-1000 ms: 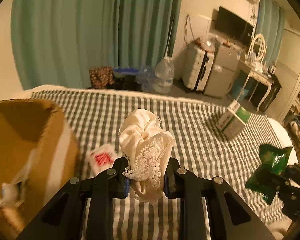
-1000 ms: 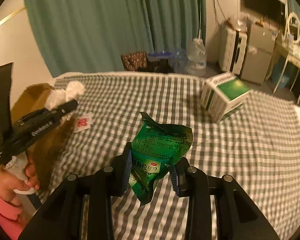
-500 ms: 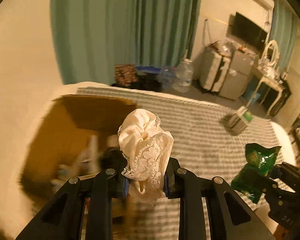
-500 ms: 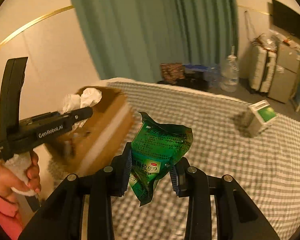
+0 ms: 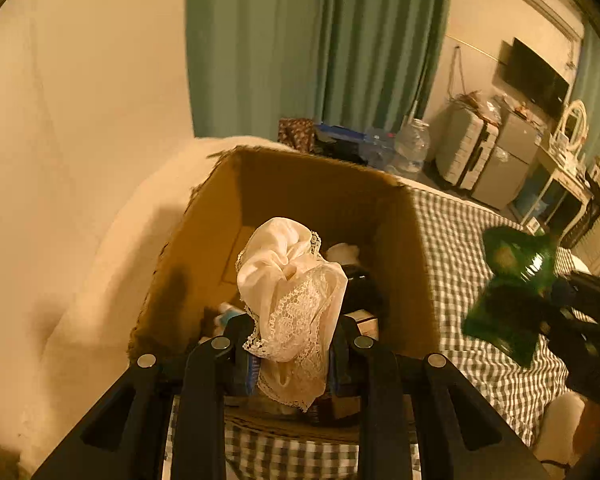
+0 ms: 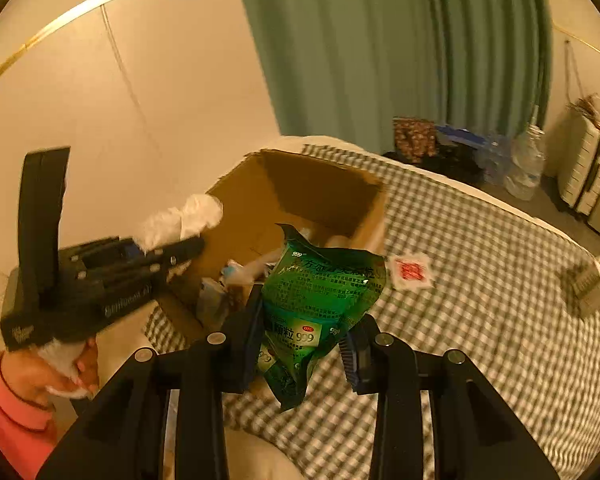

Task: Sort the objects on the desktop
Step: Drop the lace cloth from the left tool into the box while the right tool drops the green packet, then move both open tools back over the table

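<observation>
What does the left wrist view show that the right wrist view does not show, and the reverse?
Only the left wrist view: the television on the wall and the white mirror.
Only the right wrist view: the red and white sachet on the checked cover, and the person's hand.
Both: the cardboard box, the lace cloth in the left tool, and the green packet in the right tool.
</observation>
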Available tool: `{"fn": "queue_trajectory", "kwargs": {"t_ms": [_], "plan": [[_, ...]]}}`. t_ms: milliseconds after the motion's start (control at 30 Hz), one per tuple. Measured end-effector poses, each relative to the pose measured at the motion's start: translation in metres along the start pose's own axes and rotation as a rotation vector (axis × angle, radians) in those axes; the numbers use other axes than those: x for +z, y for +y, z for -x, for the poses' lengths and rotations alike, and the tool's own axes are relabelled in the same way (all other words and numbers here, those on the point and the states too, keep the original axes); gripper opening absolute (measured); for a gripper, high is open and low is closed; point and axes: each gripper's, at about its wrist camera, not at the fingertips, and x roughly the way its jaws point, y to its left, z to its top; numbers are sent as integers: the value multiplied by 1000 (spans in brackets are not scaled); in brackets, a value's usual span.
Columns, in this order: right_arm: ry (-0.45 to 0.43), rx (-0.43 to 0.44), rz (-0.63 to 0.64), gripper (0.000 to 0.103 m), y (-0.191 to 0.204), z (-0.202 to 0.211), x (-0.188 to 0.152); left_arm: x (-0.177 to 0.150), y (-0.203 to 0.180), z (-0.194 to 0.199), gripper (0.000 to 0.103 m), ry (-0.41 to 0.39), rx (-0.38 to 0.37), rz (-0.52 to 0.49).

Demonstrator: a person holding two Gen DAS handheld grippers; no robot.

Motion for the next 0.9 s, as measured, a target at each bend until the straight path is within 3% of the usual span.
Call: {"fn": "queue_trajectory", "kwargs": {"t_ms": [167,200,233,300,367,400,633,800,900], "plan": [[37,0,-5,36,9,-40,21,-12,11,-20,28,49,-37,-8],[59,-1,-17,36,7,-48,24,-14,13,-24,35,65,-42,-16],[90,7,-26,43,4,-57,29,-16,14,-27,41,74,-43,-19],[117,-9,-28,51,4,-67,33,-19,17,-29,70,75,-33,-17],[119,-44,-12,58,8,-69,34,-22,18,-28,86,64,-25,-10],[115,-61,-6,60,8,-69,34,-23,18,-27,89,62,-27,-8],[32,-173,-28,70,-16,-25,19,-32,-6,-11,96,41,5,-48],[9,-260,-101,70,-64,24,-14,-38,-51,4,101,23,-67,-88],[-16,-323,-165,76,-100,54,-38,-42,-88,6,103,33,-104,-113]]}}
